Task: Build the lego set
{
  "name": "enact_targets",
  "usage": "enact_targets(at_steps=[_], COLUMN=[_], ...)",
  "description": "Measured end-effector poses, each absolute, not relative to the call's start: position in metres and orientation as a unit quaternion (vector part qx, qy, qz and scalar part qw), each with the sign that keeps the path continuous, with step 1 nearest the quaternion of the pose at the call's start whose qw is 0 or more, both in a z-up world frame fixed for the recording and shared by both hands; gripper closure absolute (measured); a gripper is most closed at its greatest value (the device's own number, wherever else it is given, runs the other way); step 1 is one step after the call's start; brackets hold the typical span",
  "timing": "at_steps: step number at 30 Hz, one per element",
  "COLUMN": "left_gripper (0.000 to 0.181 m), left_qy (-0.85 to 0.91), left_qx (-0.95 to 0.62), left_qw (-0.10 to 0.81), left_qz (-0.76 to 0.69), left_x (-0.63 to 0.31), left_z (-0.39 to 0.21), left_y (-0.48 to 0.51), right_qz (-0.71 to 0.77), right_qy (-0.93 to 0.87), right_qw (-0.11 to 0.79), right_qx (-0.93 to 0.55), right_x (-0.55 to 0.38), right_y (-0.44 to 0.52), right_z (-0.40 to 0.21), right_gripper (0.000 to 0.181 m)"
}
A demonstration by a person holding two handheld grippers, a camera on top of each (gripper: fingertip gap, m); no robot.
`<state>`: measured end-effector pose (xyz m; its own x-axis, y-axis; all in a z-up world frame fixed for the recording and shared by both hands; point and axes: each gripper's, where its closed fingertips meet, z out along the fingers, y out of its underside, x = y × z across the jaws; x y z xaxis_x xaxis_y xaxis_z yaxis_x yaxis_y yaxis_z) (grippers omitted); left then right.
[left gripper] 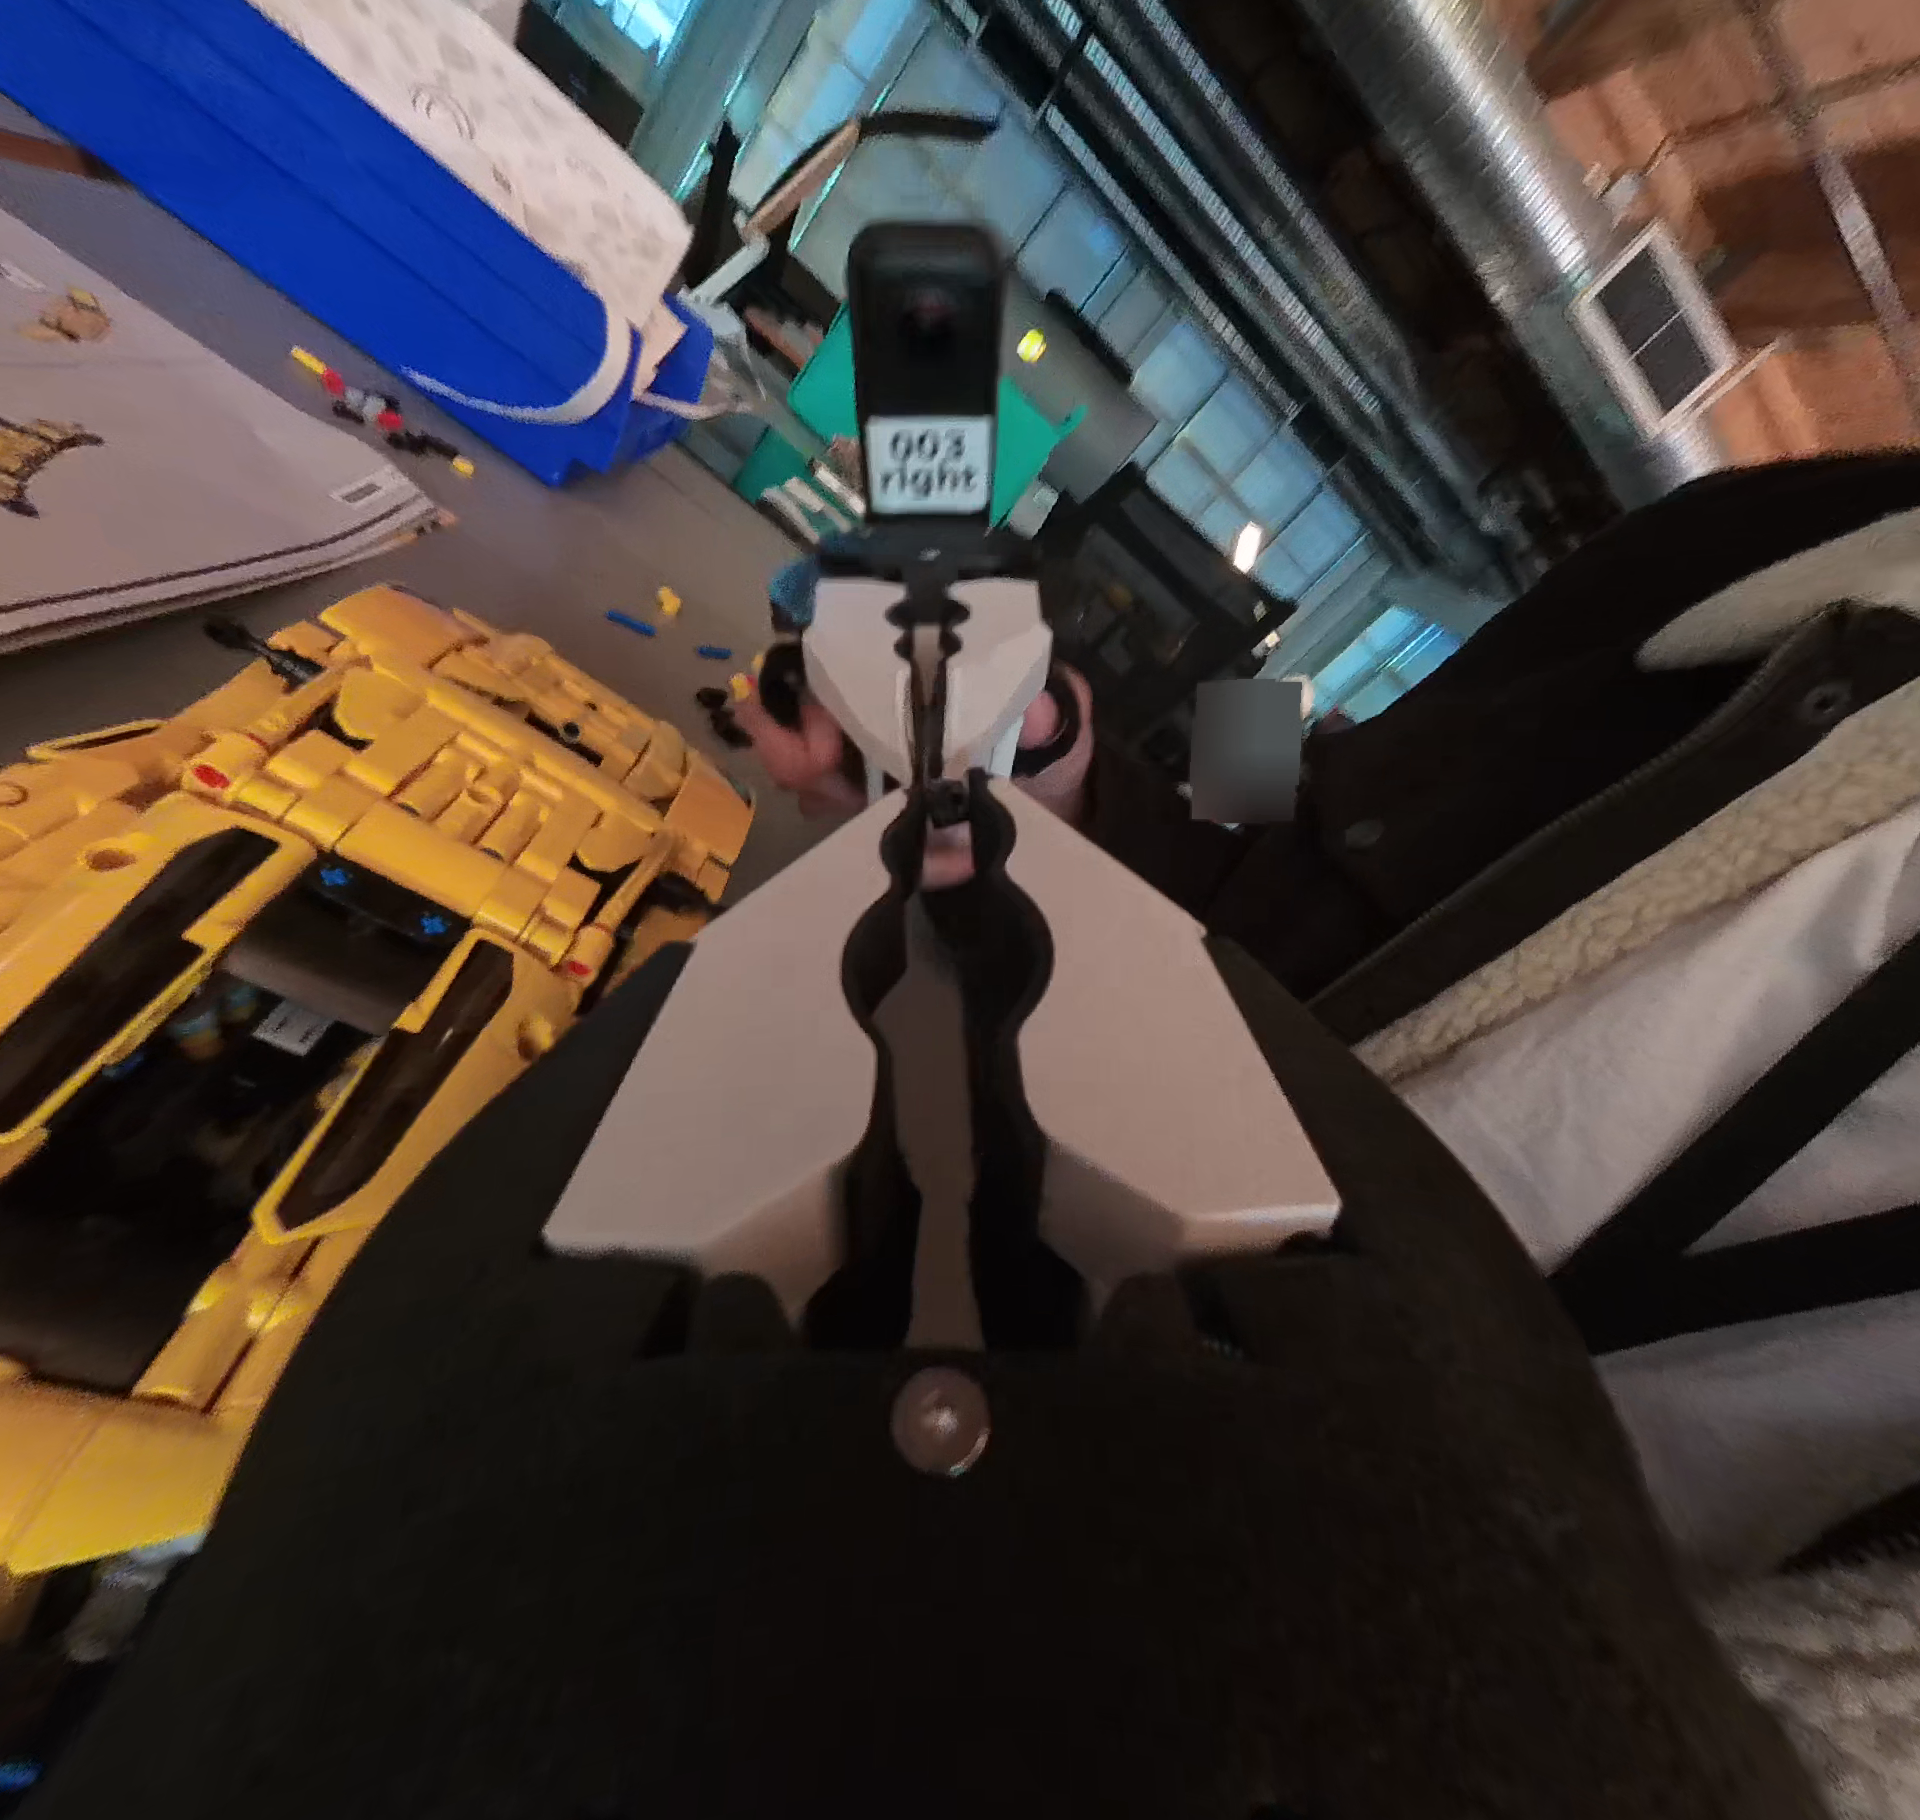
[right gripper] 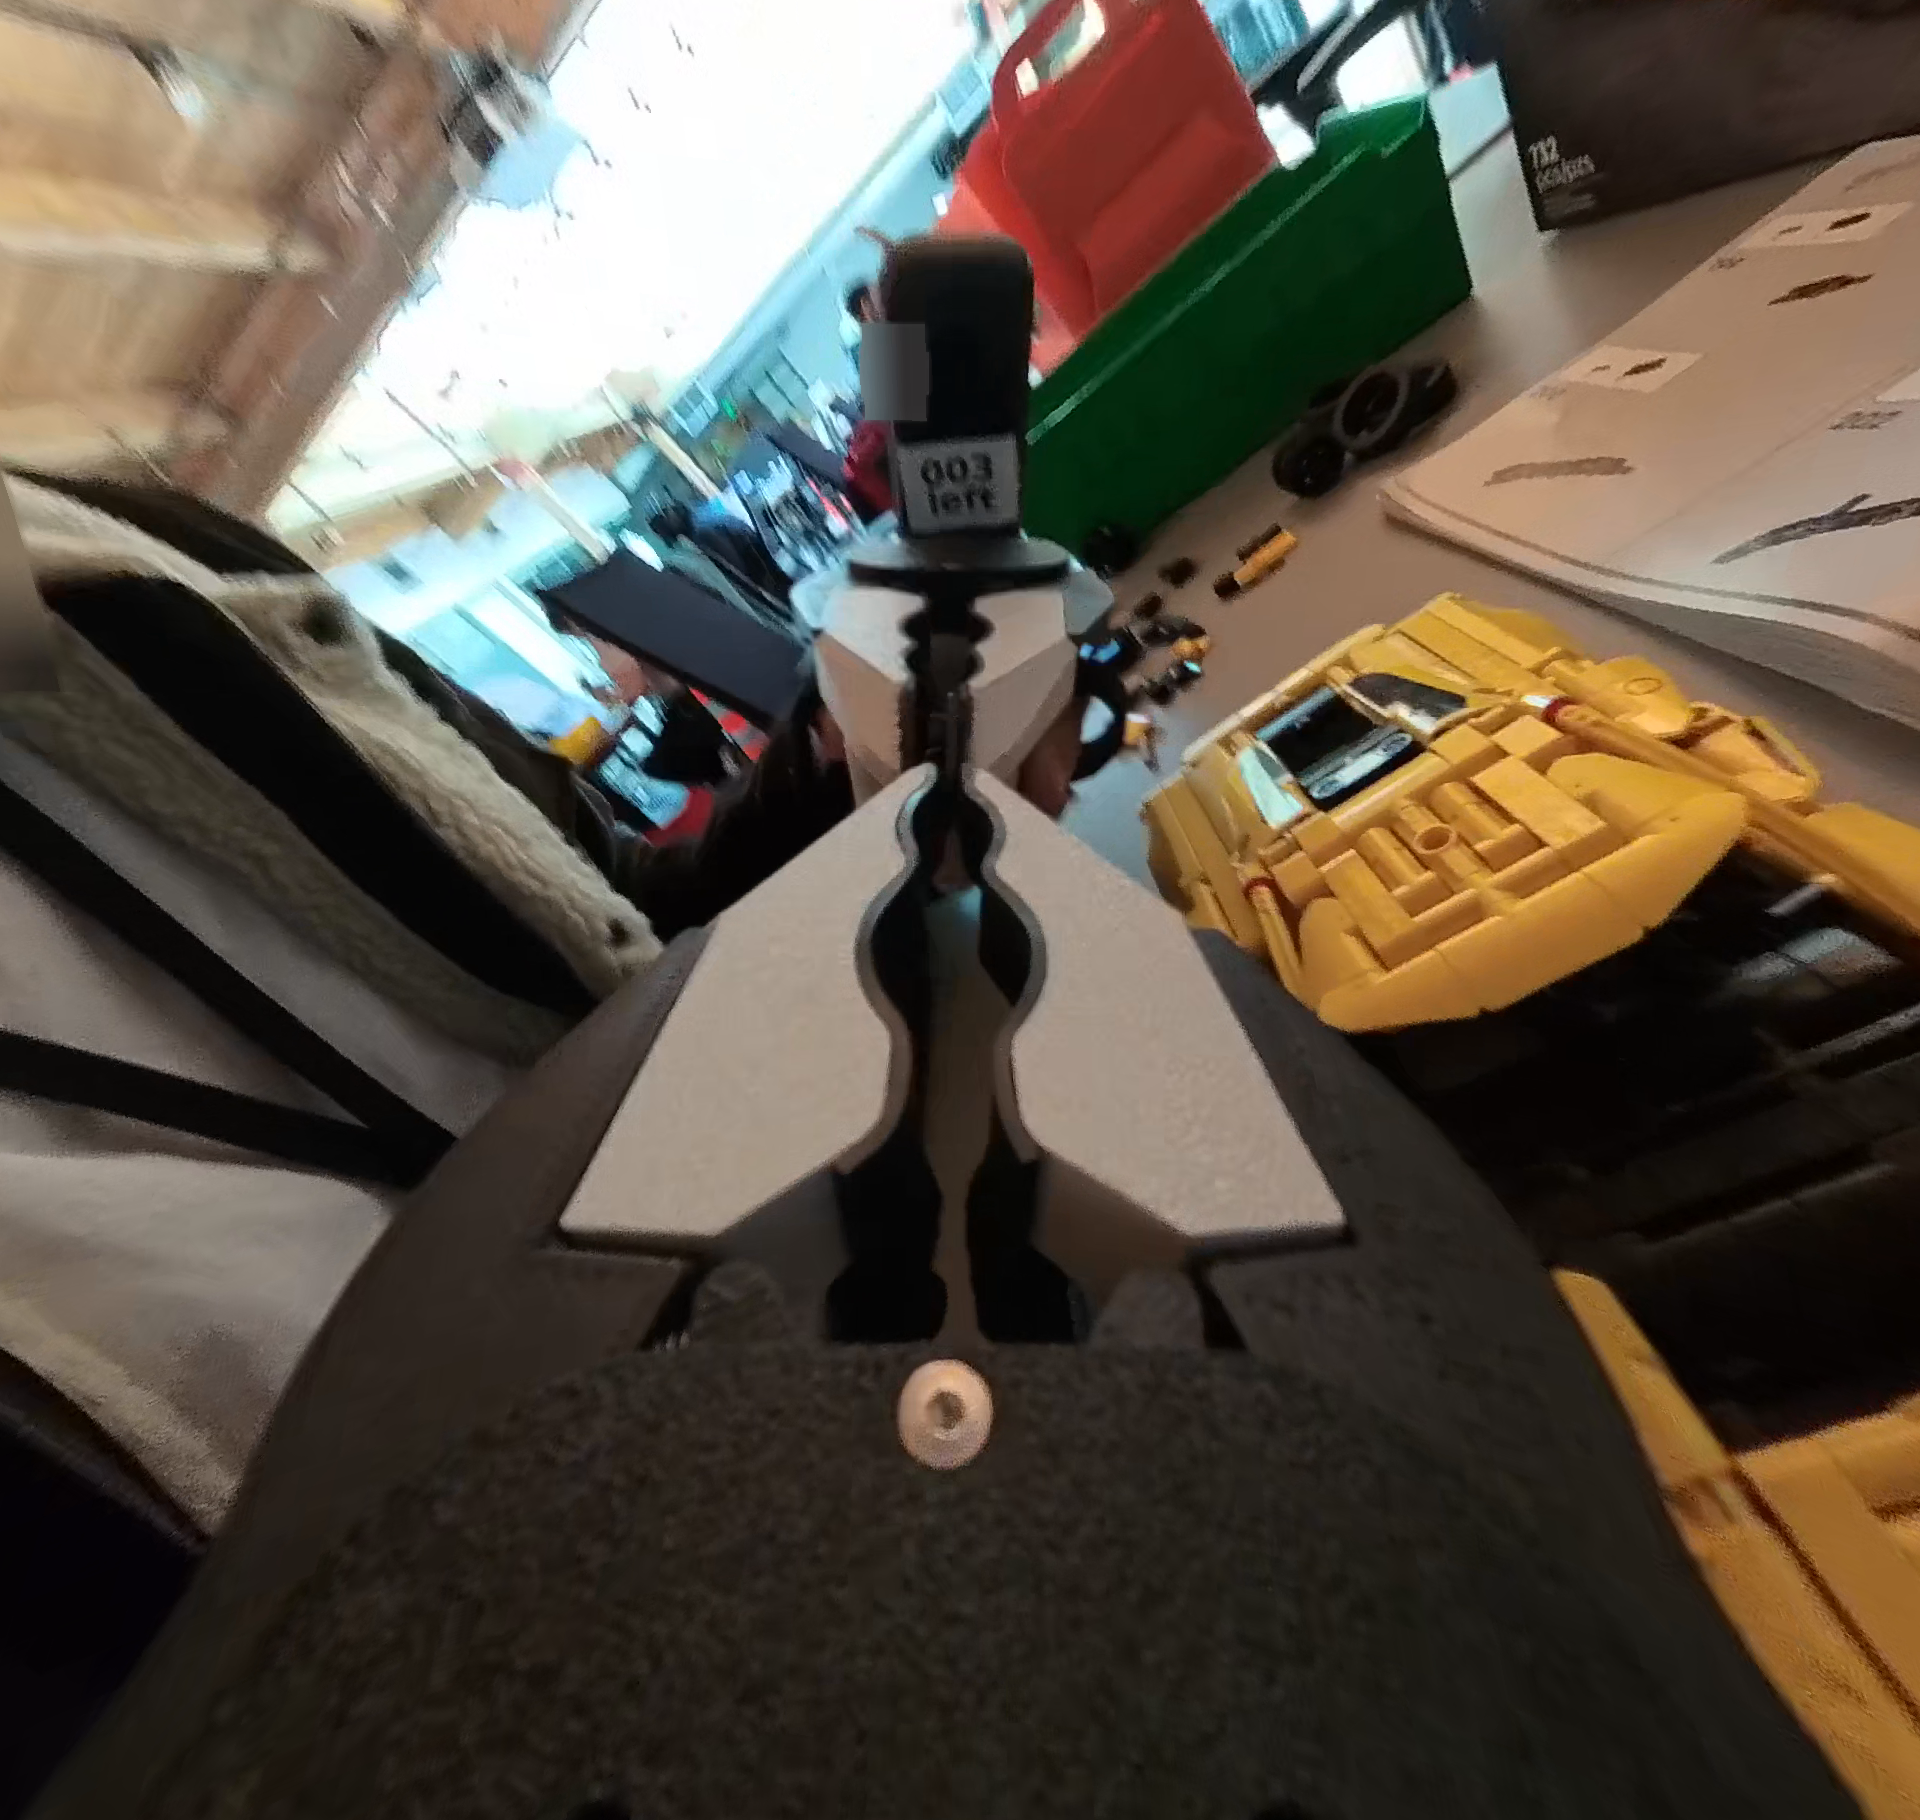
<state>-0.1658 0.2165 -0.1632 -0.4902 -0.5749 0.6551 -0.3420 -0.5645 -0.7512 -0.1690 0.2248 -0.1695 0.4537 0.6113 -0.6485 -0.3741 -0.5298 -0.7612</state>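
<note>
the blocky plastic lego car (left gripper: 343,897) is showing bright yellow all over, with black window panels and small red and blue dots. the left tool (left gripper: 940,814) is wearing pale grey fingers on a rough black body, and the right tool (right gripper: 951,794) is showing the same grey and black. the flat tabletop (left gripper: 540,565) is looking plain grey, speckled with yellow, blue, red and black loose bricks (left gripper: 379,409). a long plastic bin (left gripper: 312,191) is showing deep blue, another box (right gripper: 1247,357) is showing green, and a handled bag (right gripper: 1122,149) is showing red.
</note>
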Motion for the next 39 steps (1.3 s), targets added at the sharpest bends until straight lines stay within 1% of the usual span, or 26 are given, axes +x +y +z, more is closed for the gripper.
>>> enact_targets(at_steps=[4, 6, 12, 15, 17, 18, 20, 22, 25, 27, 29, 30, 32, 35, 37, 39], left_gripper=[0.174, 0.174, 0.173, 0.173, 0.174, 0.174, 0.174, 0.174, 0.174, 0.174, 0.174, 0.174, 0.174, 0.171, 0.156, 0.154], left_qy=[0.395, 0.367, 0.339, 0.348, 0.353, 0.357, 0.373, 0.385, 0.407, 0.419, 0.439, 0.443, 0.440, 0.415, 0.388, 0.372], left_qx=[-0.479, -0.475, -0.476, -0.481, -0.485, -0.484, -0.480, -0.466, -0.457, -0.440, -0.443, -0.445, -0.450, -0.455, -0.459, -0.457], left_qw=[0.048, 0.039, 0.078, 0.091, 0.091, 0.093, 0.103, 0.102, 0.067, 0.051, 0.058, 0.060, 0.068, 0.110, 0.132, 0.147], left_qz=[-0.782, -0.799, -0.808, -0.799, -0.795, -0.793, -0.787, -0.790, -0.788, -0.792, -0.780, -0.776, -0.774, -0.780, -0.788, -0.795], left_x=[-0.171, -0.171, -0.167, -0.166, -0.167, -0.169, -0.172, -0.178, -0.179, -0.181, -0.180, -0.180, -0.178, -0.173, -0.171, -0.171], left_z=[-0.148, -0.144, -0.136, -0.137, -0.139, -0.139, -0.137, -0.133, -0.137, -0.135, -0.139, -0.140, -0.141, -0.135, -0.129, -0.125], left_y=[0.228, 0.233, 0.240, 0.241, 0.243, 0.243, 0.244, 0.242, 0.228, 0.218, 0.212, 0.212, 0.214, 0.225, 0.235, 0.240], right_qz=[0.570, 0.573, 0.600, 0.578, 0.570, 0.571, 0.557, 0.535, 0.494, 0.485, 0.492, 0.491, 0.491, 0.508, 0.543, 0.556], right_qy=[-0.014, 0.011, 0.093, 0.092, 0.086, 0.074, 0.046, 0.000, -0.079, -0.128, -0.158, -0.161, -0.154, -0.091, -0.031, 0.003], right_qw=[0.510, 0.527, 0.556, 0.572, 0.566, 0.562, 0.552, 0.552, 0.553, 0.522, 0.493, 0.488, 0.492, 0.528, 0.554, 0.569], right_qx=[-0.645, -0.628, -0.567, -0.575, -0.590, -0.594, -0.619, -0.640, -0.666, -0.690, -0.700, -0.703, -0.703, -0.674, -0.631, -0.605], right_x=[-0.175, -0.177, -0.182, -0.187, -0.188, -0.189, -0.186, -0.179, -0.180, -0.188, -0.192, -0.191, -0.190, -0.179, -0.168, -0.166], right_y=[0.230, 0.234, 0.242, 0.245, 0.246, 0.244, 0.242, 0.236, 0.229, 0.223, 0.217, 0.217, 0.218, 0.229, 0.234, 0.238], right_z=[-0.157, -0.155, -0.153, -0.156, -0.158, -0.158, -0.161, -0.158, -0.149, -0.152, -0.155, -0.156, -0.157, -0.150, -0.142, -0.140], right_gripper=[0.179, 0.180, 0.180, 0.180, 0.180, 0.179, 0.162, 0.163, 0.164, 0.165, 0.178, 0.179, 0.180, 0.181, 0.181, 0.181])
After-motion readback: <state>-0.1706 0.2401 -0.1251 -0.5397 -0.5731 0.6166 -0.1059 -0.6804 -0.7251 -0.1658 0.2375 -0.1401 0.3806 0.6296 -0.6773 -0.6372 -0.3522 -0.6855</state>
